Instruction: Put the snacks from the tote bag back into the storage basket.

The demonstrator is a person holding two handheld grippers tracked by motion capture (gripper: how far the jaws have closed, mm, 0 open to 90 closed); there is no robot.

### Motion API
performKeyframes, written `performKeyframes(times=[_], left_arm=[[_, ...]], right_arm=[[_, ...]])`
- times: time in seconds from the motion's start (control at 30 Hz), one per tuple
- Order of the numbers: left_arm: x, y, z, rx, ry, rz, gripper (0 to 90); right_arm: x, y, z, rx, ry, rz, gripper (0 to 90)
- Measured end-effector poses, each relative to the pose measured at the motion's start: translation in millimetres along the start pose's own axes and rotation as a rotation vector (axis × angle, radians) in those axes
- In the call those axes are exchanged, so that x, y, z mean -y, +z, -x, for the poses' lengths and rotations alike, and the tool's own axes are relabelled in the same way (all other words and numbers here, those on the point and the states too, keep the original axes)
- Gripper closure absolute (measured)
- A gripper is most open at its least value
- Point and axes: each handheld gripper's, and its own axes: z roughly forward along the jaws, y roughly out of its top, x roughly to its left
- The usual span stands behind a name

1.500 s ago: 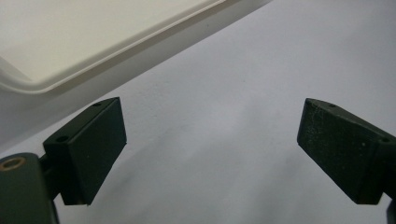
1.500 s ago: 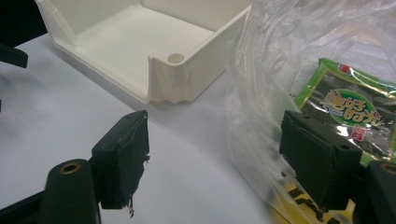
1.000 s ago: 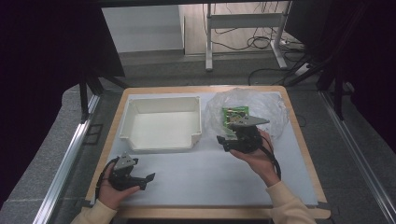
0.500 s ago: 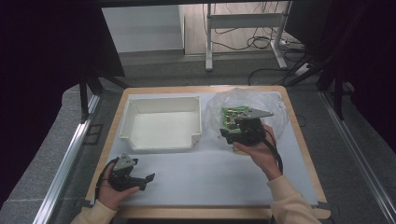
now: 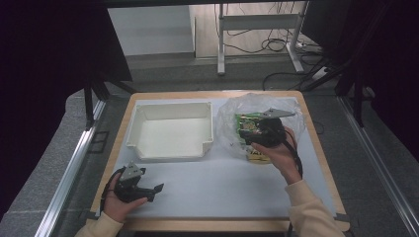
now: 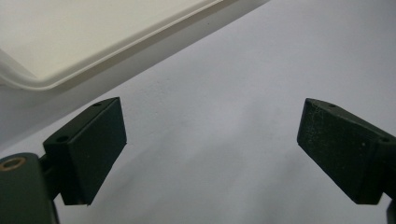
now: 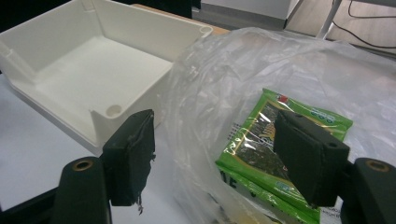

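Bin (image 5: 170,131) at far left of table (image 5: 217,185); plastic bag (image 5: 247,118) just right of it. Snack packets (image 7: 280,154) inside bag, seemingly stacked.

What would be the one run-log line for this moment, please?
right gripper: open, over green snack packet in clear plastic bag | left gripper: open, above white table | white bin: empty

The tray (image 5: 170,129) is plain off-white. At its three o'clock the bag (image 7: 261,70) is clear, glossy film. The packet (image 7: 275,149) inside it is bright green with a dark speckled panel, white print and a small red mark at twelve o'clock; a yellow patch below may belong to a second packet. The table (image 5: 222,182) is pale grey-white, edged in light wood. Both sleeves (image 5: 311,212) are cream.
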Motion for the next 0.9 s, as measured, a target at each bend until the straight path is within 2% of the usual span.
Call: performKeyframes(times=[0.57,0.9], left_arm=[[0.2,0.3,0.2,-0.005,-0.001,0.002,8.3],[0.3,-1.3,-1.2,-0.007,0.002,0.002,8.3]], right_arm=[[-1.4,10.0,29.6,0.031,0.075,-0.018,29.9],[-0.7,15.3,39.9,0.051,0.103,-0.032,30.4]])
